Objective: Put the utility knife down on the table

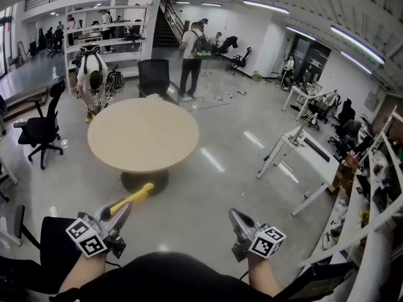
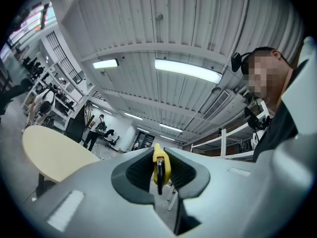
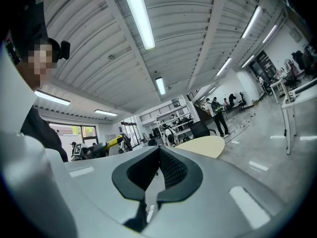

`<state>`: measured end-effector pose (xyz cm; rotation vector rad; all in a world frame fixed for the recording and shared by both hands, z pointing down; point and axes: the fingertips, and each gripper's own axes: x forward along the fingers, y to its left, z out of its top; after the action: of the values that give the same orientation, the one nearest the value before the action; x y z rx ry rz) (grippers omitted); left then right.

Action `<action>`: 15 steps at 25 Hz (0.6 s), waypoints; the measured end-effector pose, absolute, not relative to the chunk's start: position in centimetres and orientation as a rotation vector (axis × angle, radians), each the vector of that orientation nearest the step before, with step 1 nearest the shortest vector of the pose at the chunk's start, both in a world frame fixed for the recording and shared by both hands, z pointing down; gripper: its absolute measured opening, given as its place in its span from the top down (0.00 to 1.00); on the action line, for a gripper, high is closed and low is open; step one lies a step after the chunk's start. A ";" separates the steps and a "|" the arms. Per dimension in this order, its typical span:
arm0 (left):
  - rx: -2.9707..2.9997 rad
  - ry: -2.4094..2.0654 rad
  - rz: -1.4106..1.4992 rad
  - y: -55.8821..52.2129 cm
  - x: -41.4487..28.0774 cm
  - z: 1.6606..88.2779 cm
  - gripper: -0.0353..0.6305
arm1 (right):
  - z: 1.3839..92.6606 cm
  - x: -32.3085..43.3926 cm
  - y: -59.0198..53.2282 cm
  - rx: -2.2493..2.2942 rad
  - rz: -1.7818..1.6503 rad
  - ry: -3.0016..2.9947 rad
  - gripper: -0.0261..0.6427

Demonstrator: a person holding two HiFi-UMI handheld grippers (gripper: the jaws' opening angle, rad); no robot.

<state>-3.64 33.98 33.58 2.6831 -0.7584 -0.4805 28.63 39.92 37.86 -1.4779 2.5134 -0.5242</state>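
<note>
Now, left gripper (image 1: 121, 211): clamped on utility knife (image 1: 134, 197), yellow body jutting forward.
Handling: probably light, stiff, slick; hold mid-handle.
Table (image 1: 143, 136): well ahead.
Right gripper (image 1: 237, 221): closed, empty.

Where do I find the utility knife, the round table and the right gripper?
utility knife (image 1: 133, 197), head view, middle of yellow handle.
round table (image 1: 143, 134), head view, bare top.
right gripper (image 1: 235, 216), head view, tip of its jaws.

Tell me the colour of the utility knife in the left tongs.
The utility knife is yellow; the head view shows it best.
</note>
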 end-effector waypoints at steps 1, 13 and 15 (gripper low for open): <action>2.688 -0.750 -0.488 32.8 -4.6 33.4 0.86 | 37.6 27.6 38.9 -1.482 -0.510 2.521 0.94; 2.661 -0.784 -0.547 21.4 -17.9 33.8 0.86 | 36.6 14.2 26.7 -1.463 -0.508 2.585 0.94; 2.644 -0.806 -0.554 20.3 -19.4 34.1 0.86 | 36.2 12.6 25.1 -1.443 -0.506 2.613 0.94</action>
<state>-19.38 20.29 34.11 2.6439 -0.8058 -0.5545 12.55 25.12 36.24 -1.4434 2.6131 -0.5065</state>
